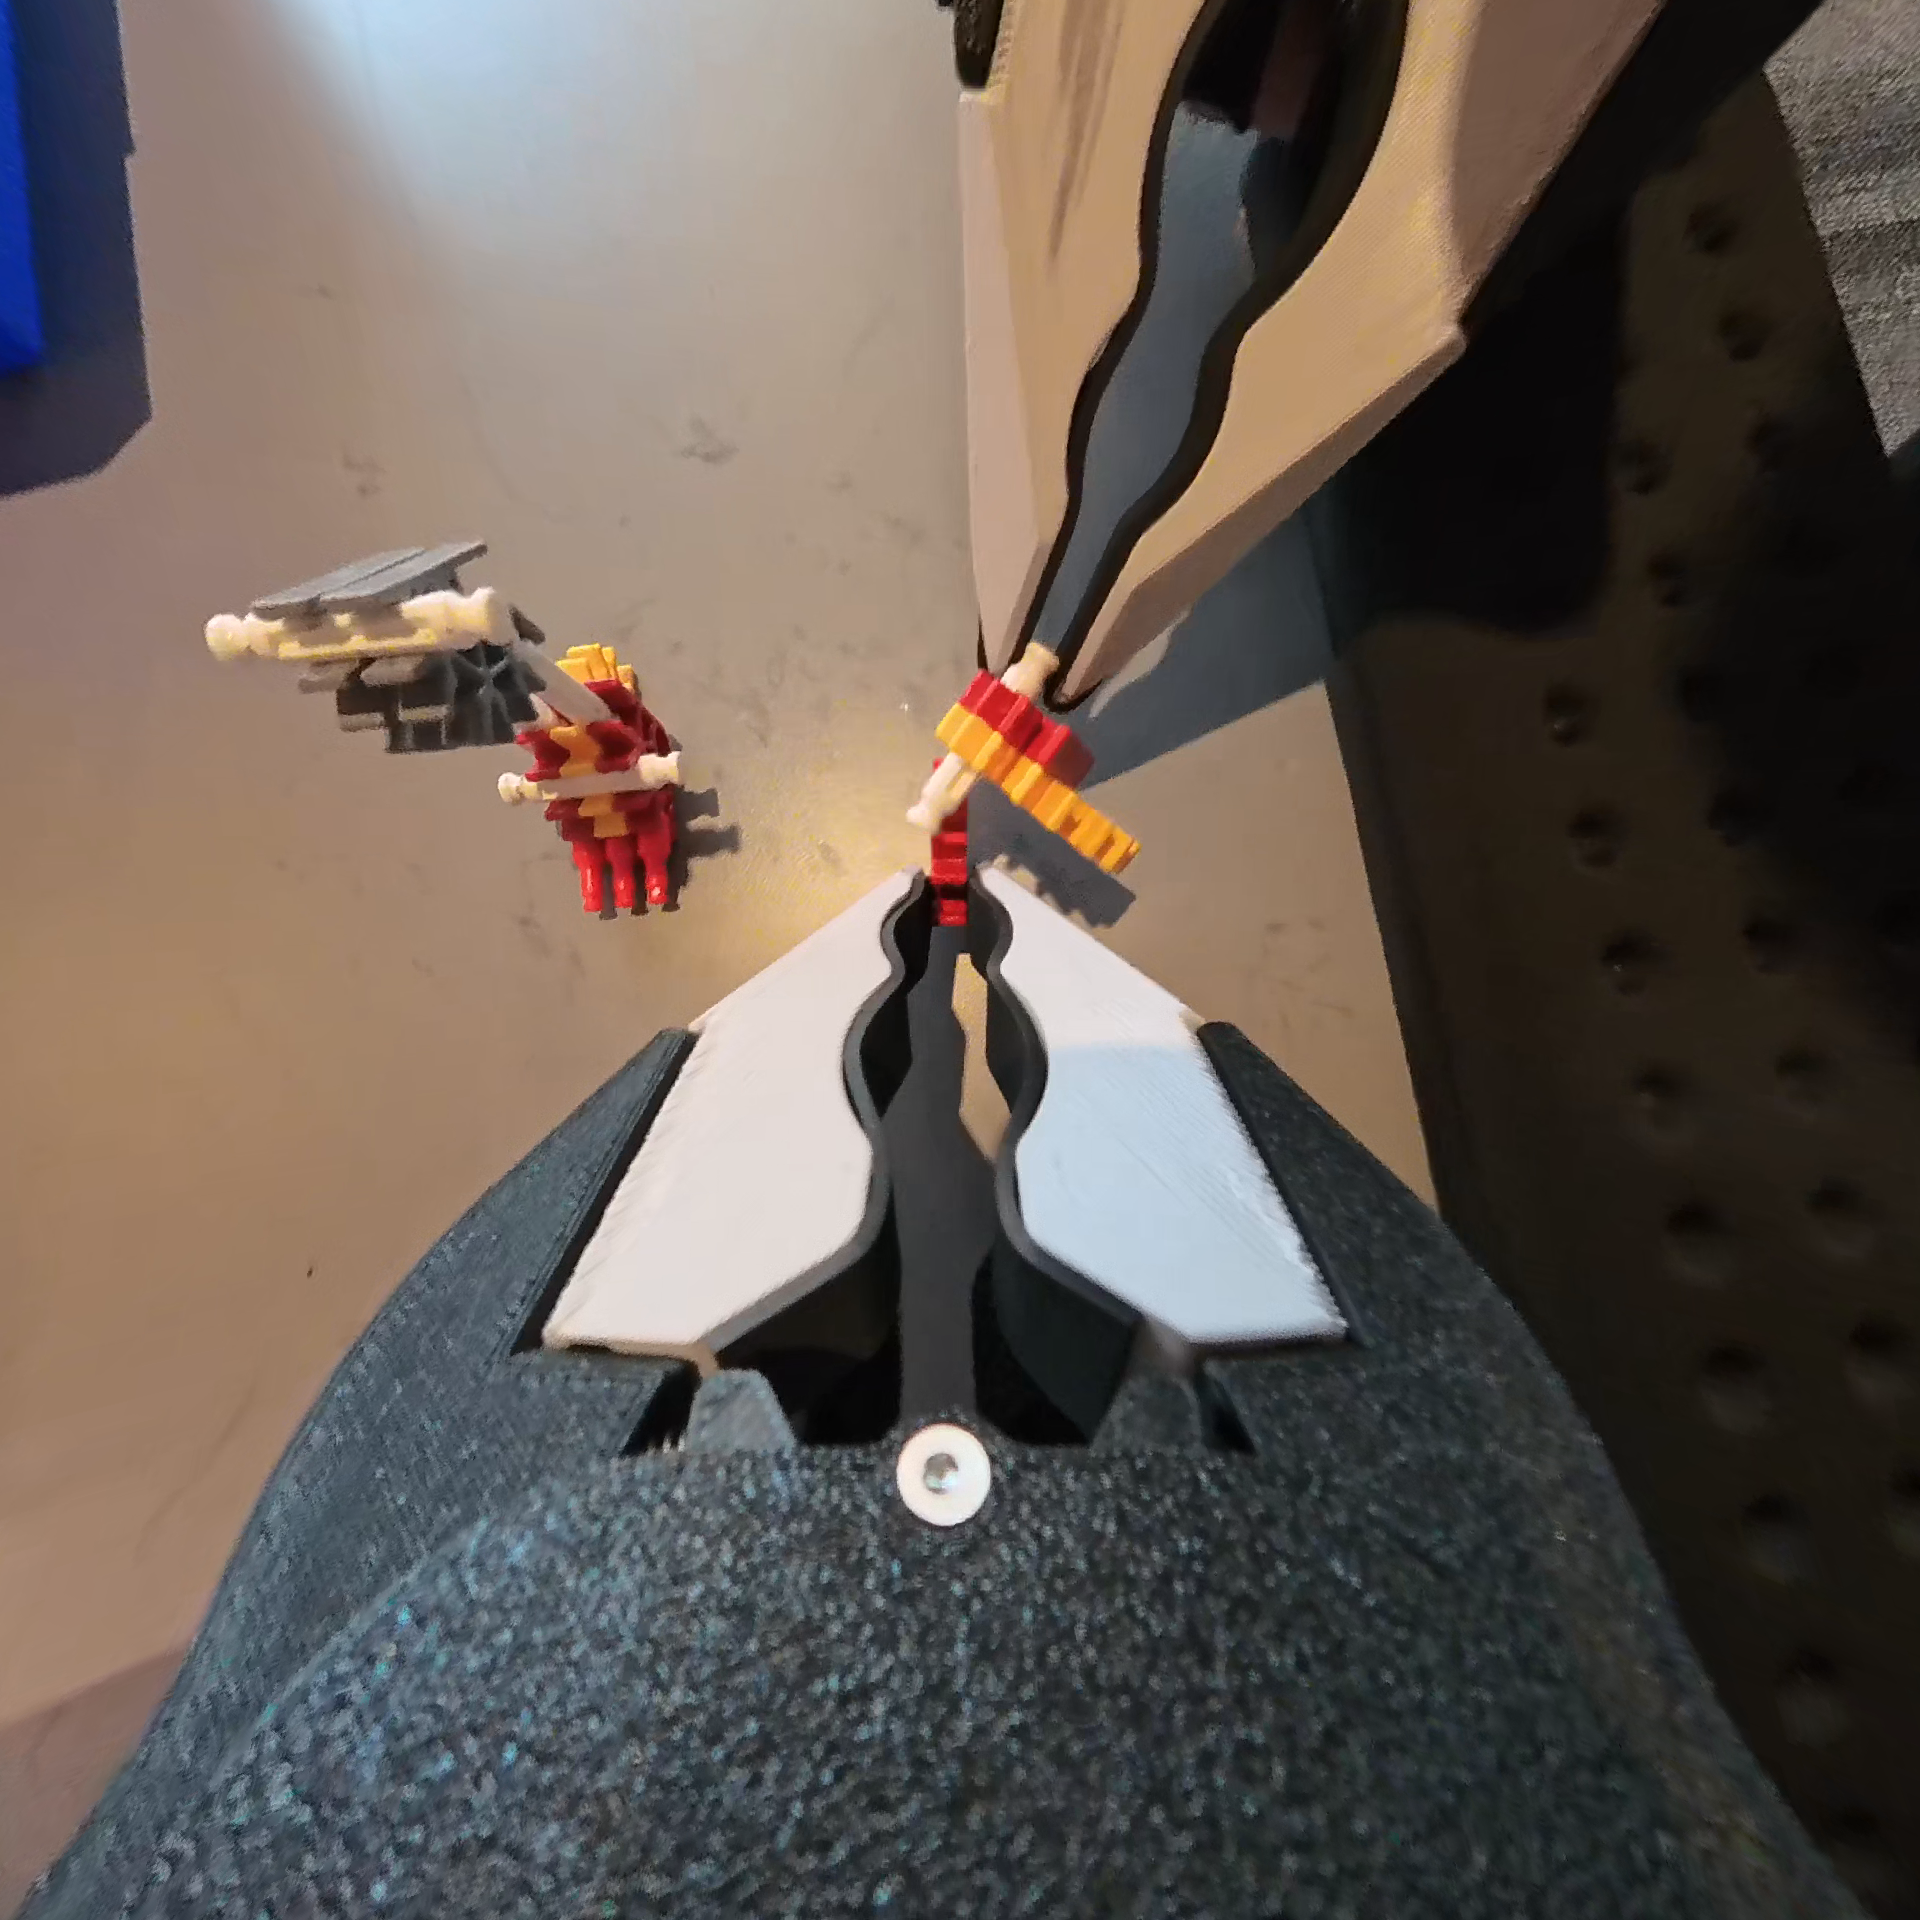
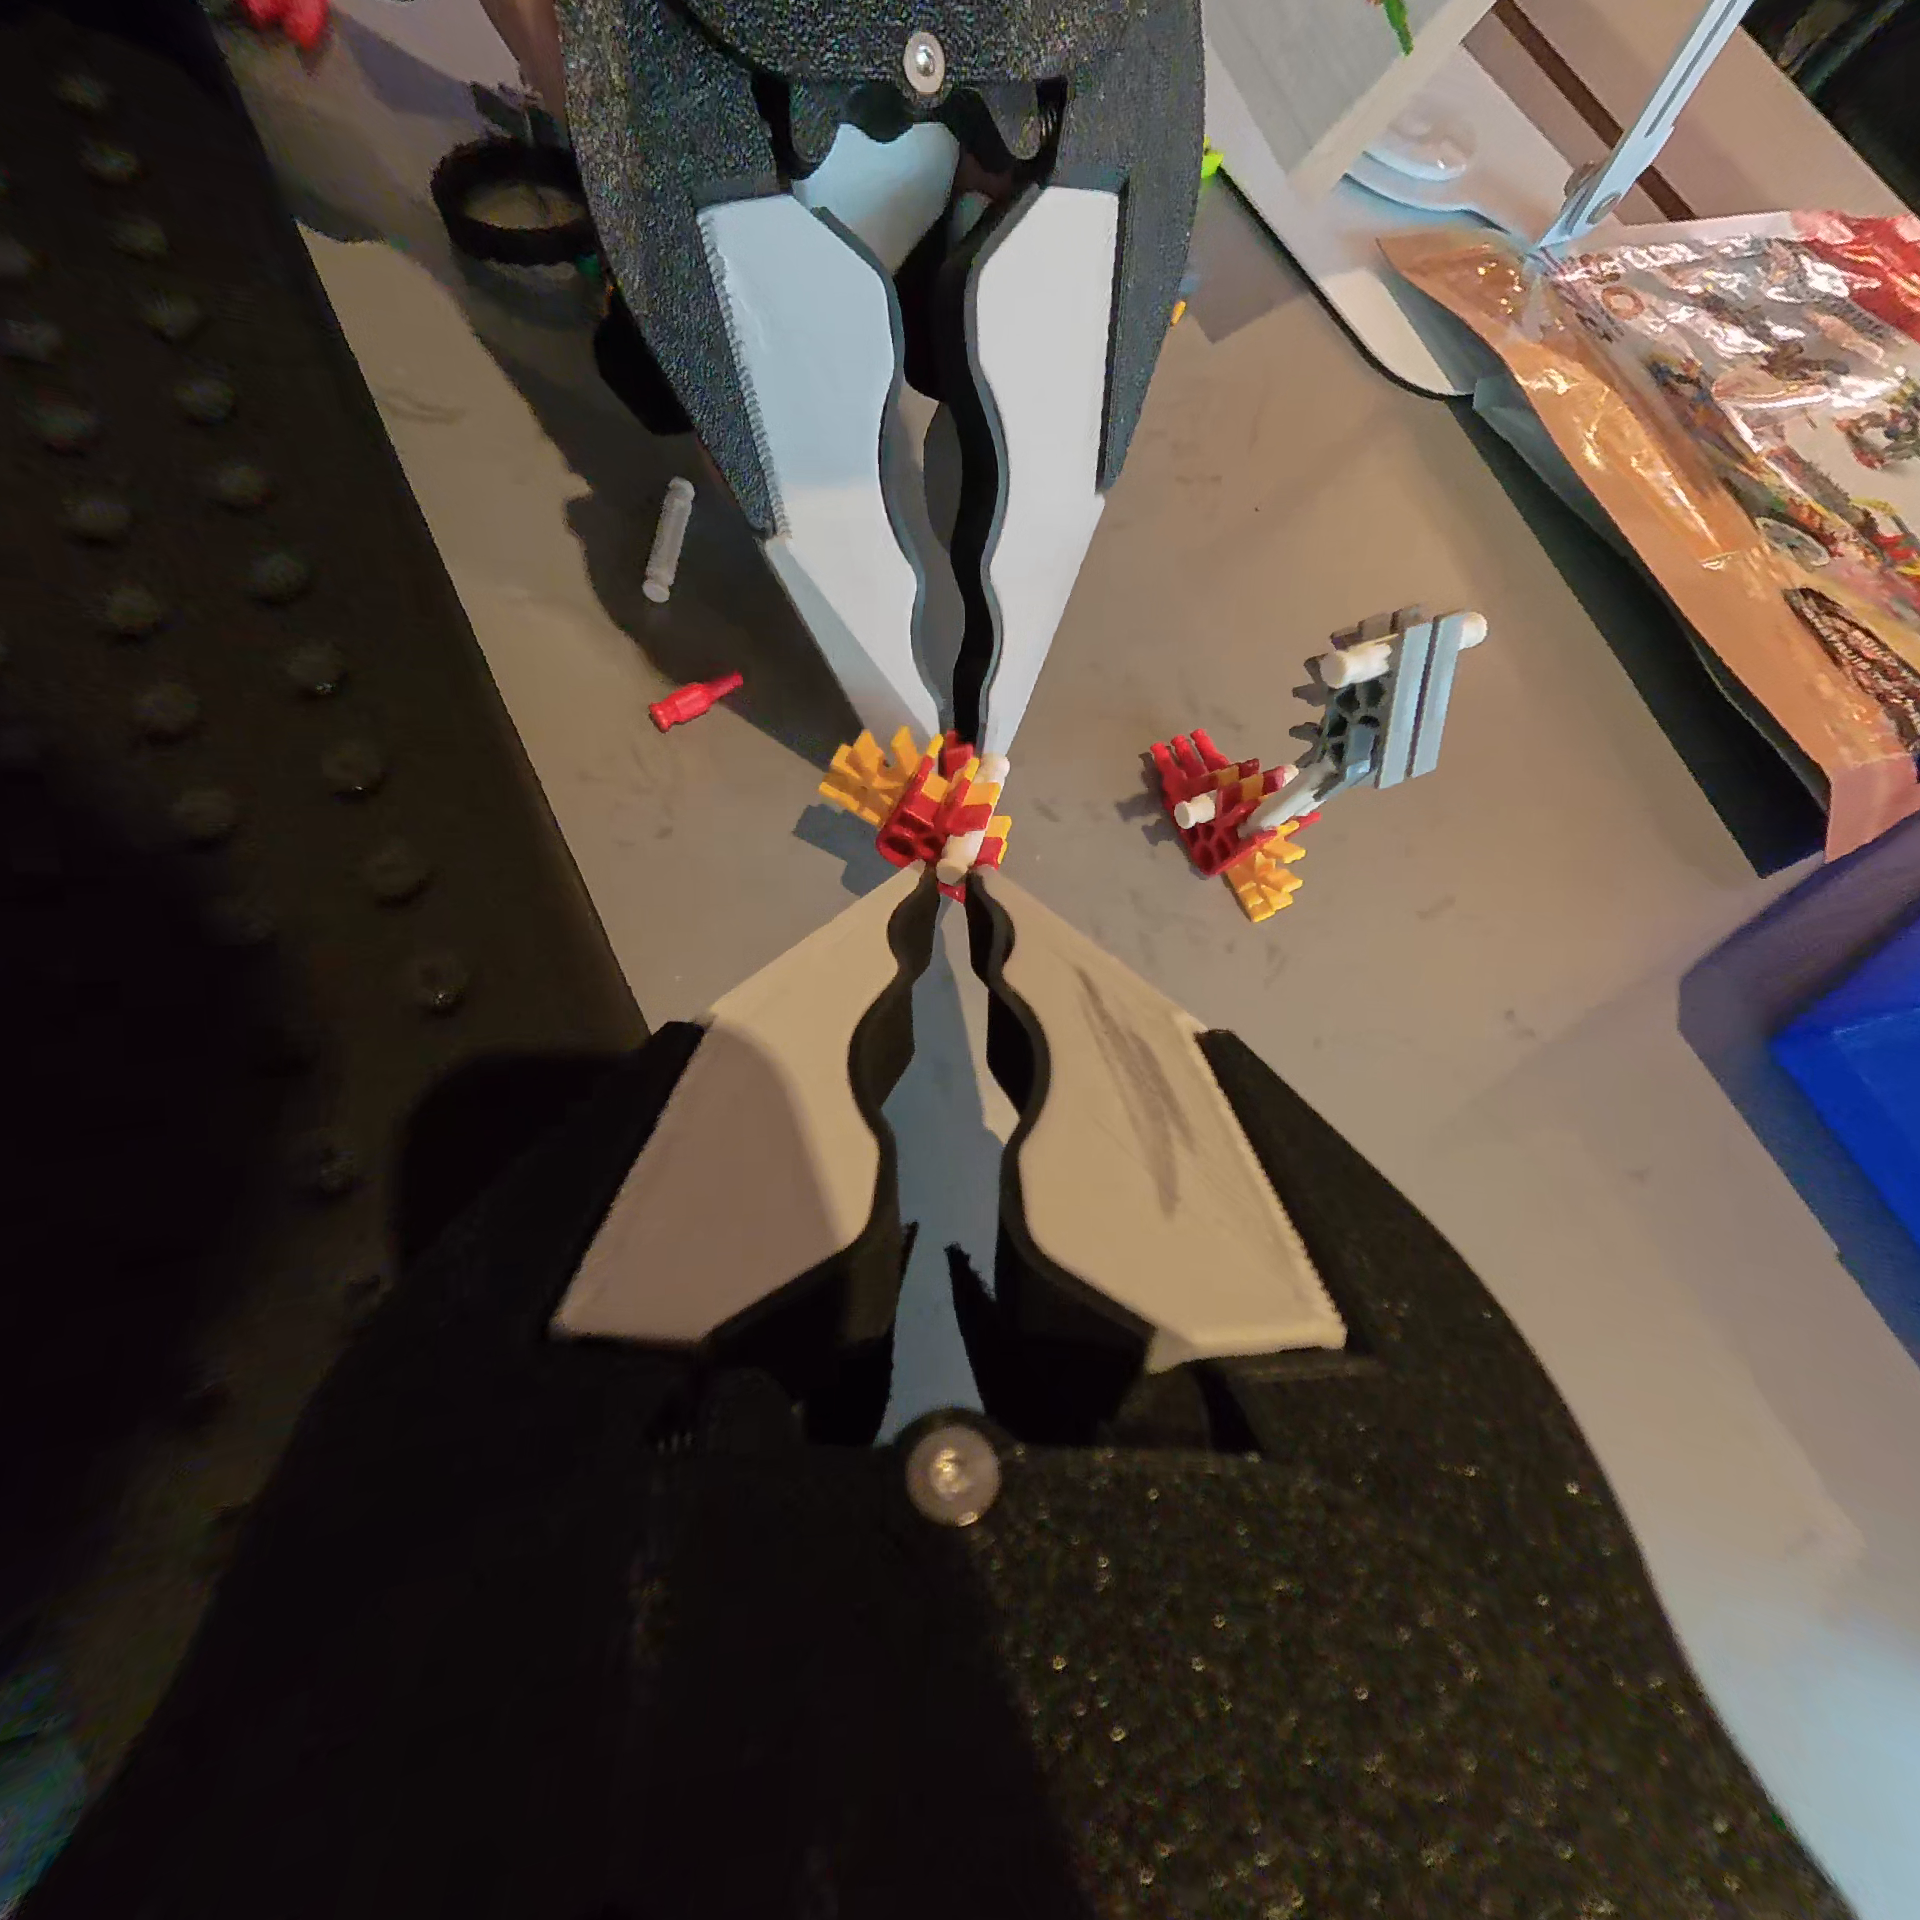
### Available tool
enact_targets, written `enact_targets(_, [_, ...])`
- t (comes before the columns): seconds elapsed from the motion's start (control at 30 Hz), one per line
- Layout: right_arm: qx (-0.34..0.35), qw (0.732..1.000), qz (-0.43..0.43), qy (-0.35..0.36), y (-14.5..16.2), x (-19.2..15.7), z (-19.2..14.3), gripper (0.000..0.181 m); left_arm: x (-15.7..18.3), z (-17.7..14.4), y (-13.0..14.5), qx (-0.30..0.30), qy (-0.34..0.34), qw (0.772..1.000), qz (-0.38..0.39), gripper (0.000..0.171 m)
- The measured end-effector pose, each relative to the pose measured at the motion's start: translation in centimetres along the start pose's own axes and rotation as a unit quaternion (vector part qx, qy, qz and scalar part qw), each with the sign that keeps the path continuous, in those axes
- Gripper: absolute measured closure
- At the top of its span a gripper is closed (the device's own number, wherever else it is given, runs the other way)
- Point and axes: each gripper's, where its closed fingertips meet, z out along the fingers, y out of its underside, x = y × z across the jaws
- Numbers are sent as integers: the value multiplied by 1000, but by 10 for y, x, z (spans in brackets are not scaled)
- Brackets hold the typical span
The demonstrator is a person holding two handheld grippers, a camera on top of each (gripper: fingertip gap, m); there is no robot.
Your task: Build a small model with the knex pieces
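Grey scuffed tabletop (image 2: 1299,1091); black studded mat (image 2: 156,623) alongside; left gripper (image 1: 948,883) and right gripper (image 2: 951,883) both clenched on red-yellow brick cluster (image 2: 925,805); blue bin (image 2: 1860,1070) nearby.

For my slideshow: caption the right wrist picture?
Two grippers pinch one red-and-yellow plastic brick cluster above a grey table.

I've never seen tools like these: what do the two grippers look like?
Both look alike. The left gripper and right gripper each have a speckled black body, a silver screw and two pale grey tapering fingers with wavy black inner pads. No cables or sleeves show.
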Motion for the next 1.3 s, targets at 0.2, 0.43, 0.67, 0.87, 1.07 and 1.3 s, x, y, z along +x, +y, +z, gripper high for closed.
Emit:
enact_targets(0.2, [-24, 1000, -6, 4, 5, -1, 5, 176, 3, 3, 0, -2, 6, 1000, -6, 160])
enact_targets(0.43, [-25, 1000, -6, 6, 4, 0, 5, 176, 2, -5, 3, 2, 13, 1000, -17, 147])
enact_targets(0.67, [-10, 1000, 7, 8, 5, 2, -4, 176, 6, -3, 8, -9, 16, 1000, -7, 149])
enact_targets(0.87, [-8, 1000, 26, 10, 10, 6, -11, 176, 4, 0, 4, -8, -2, 1000, 4, 151])
enact_targets(1.07, [-24, 999, 20, 8, 13, 2, -4, 176, 4, 3, 2, -8, -4, 1000, 7, 157])
enact_targets(1.3, [-26, 1000, 9, 9, 9, 3, 3, 177, 6, 4, 1, -6, -1, 1000, 8, 160])
